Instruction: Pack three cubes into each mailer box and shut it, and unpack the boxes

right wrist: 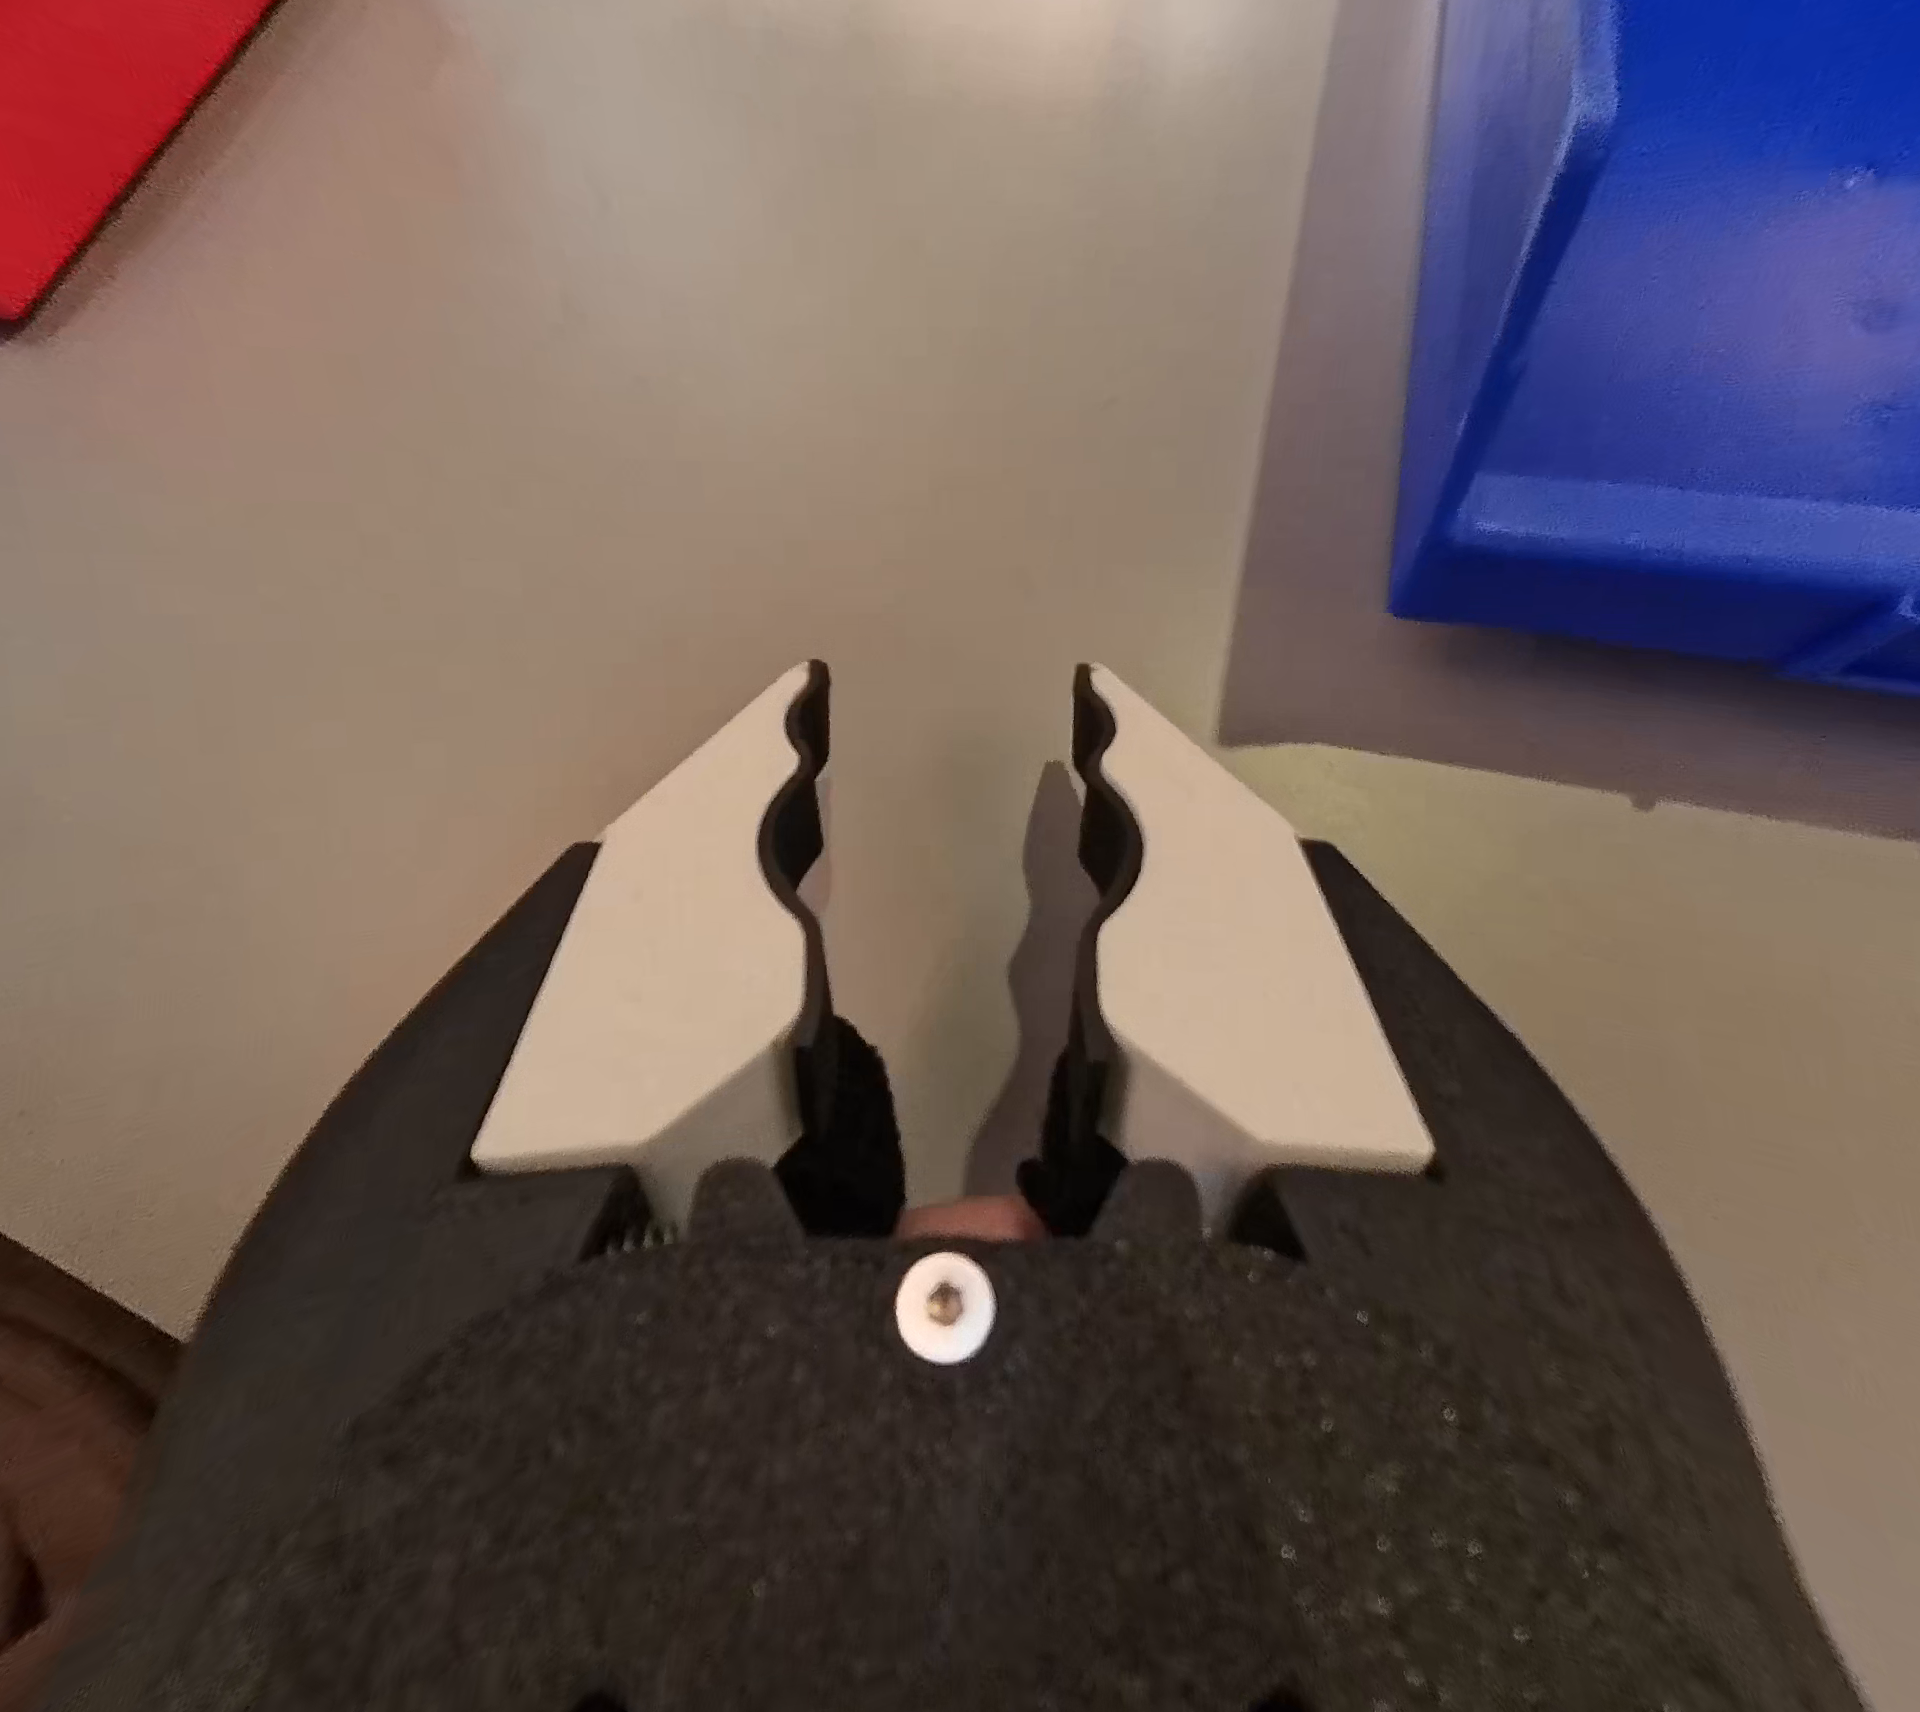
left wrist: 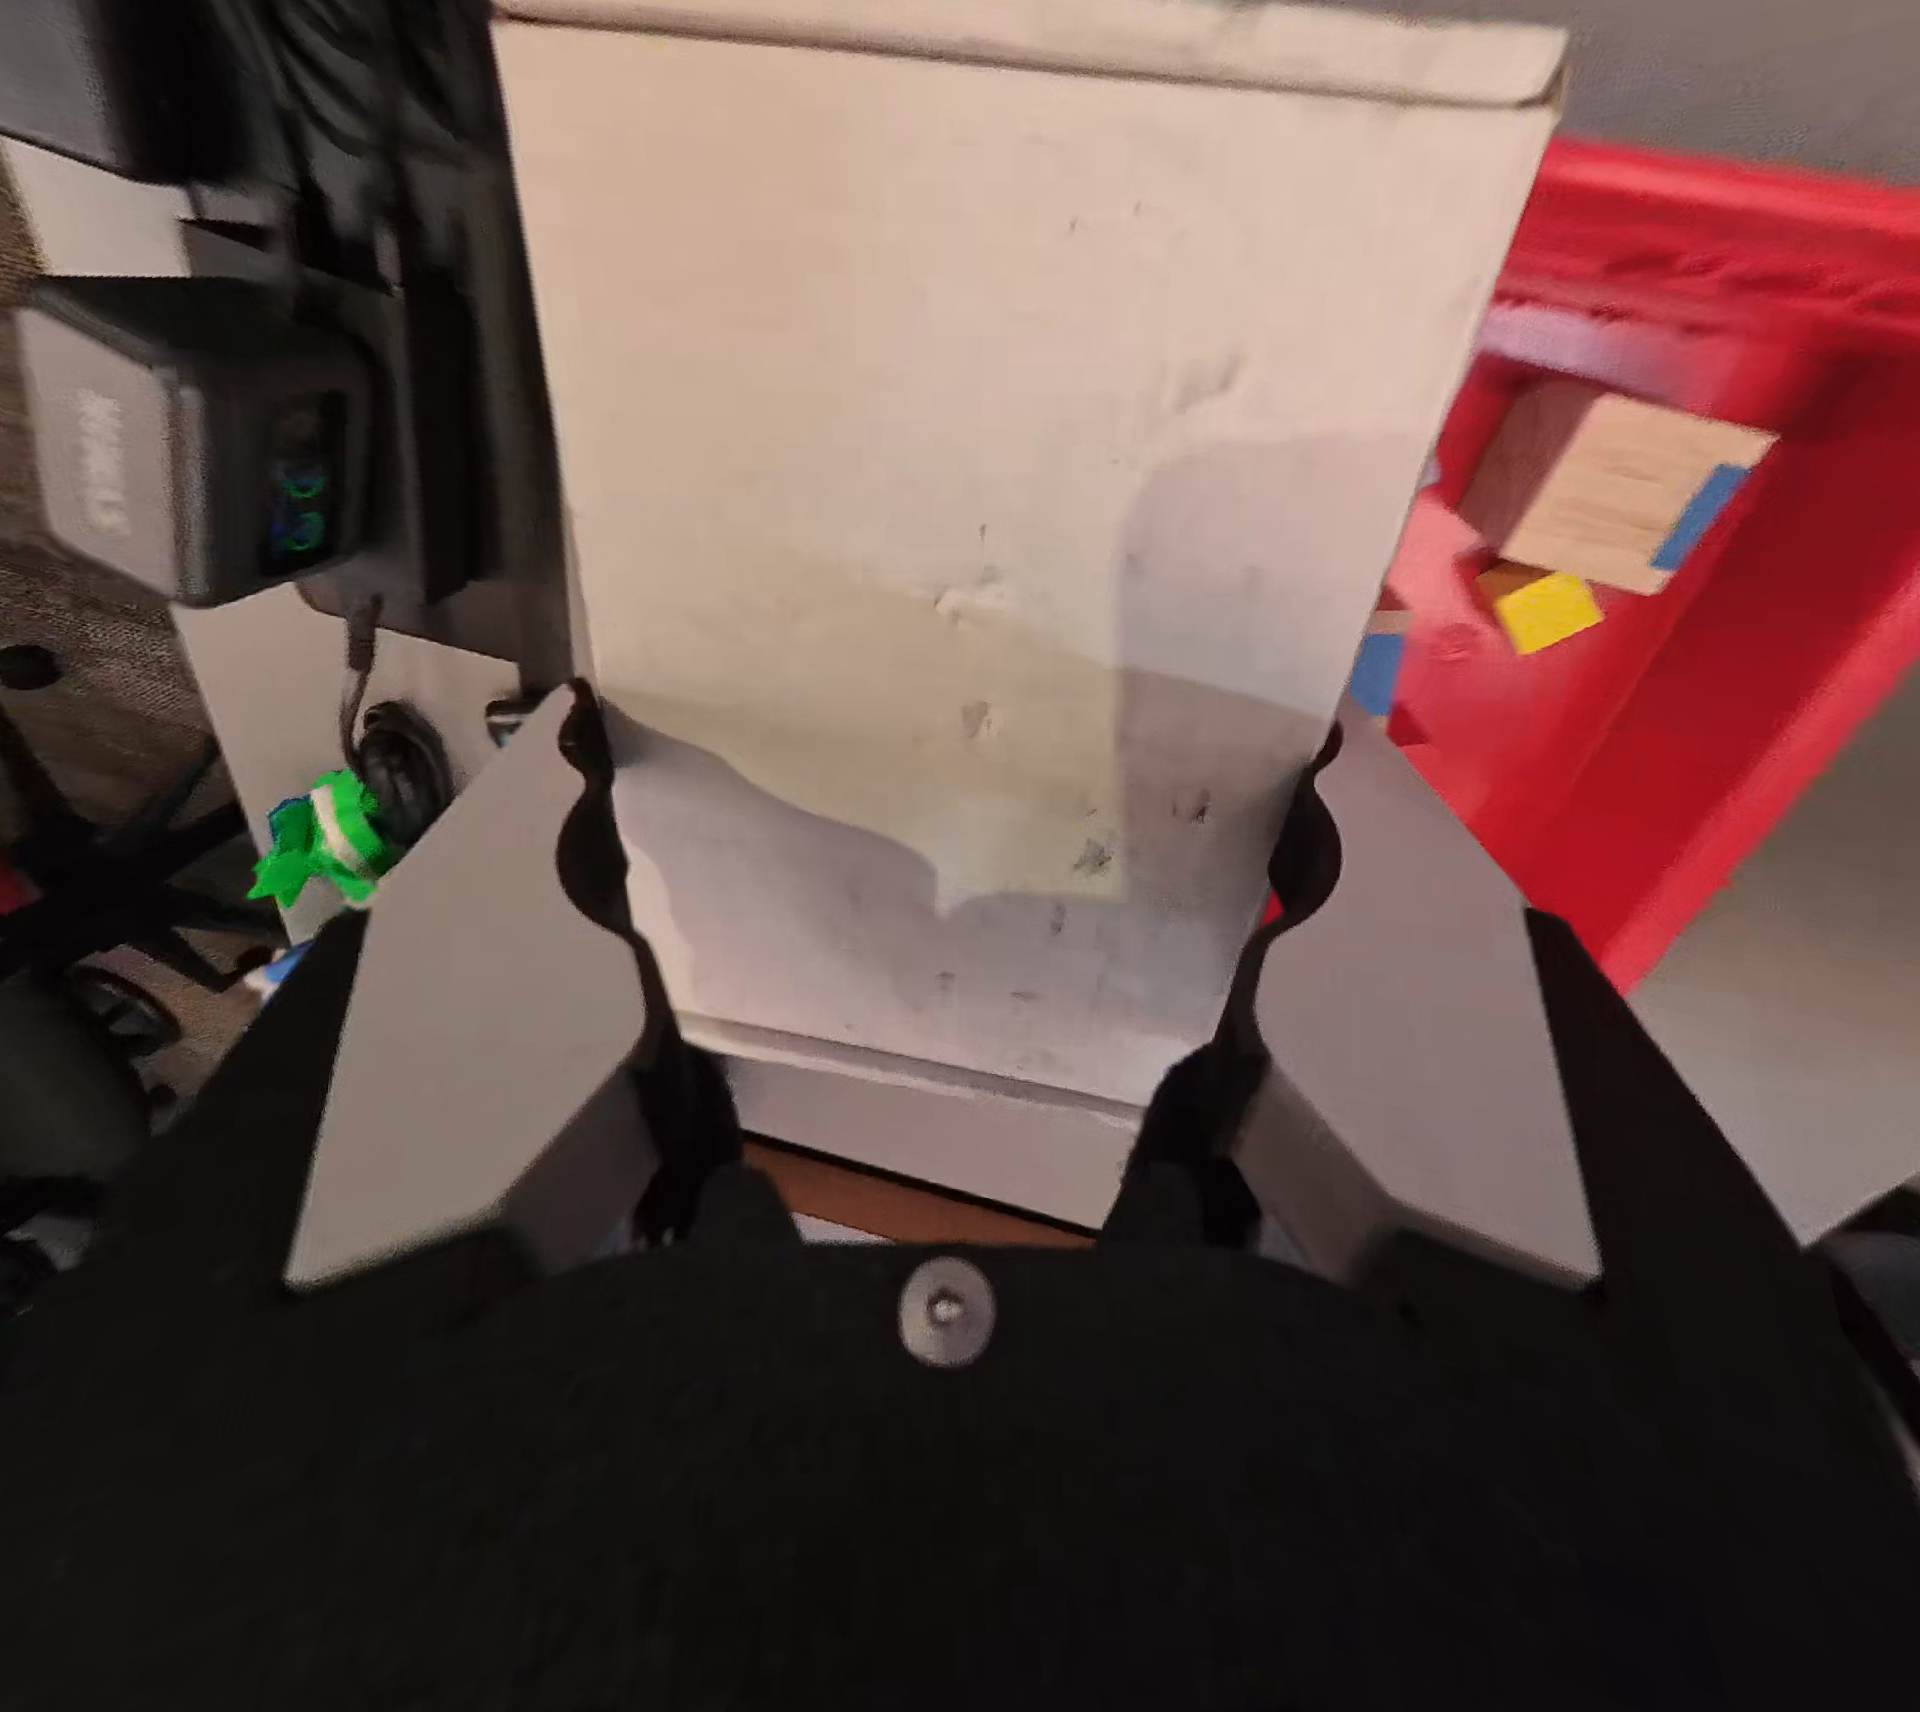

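Spread wide, the jaws of the left gripper (left wrist: 956, 727) hold a shut white box (left wrist: 997, 467) by its two sides. Its lid is flat, with small dents, grey marks and a pale patch. It sits right between the two fingers and reaches far past the tips. Off to the right, a red bin (left wrist: 1704, 623) holds wooden cubes (left wrist: 1600, 488). The right gripper (right wrist: 951, 675) holds nothing, its jaws a little apart over the bare table (right wrist: 727, 312), with a blue bin (right wrist: 1683, 260) far right.
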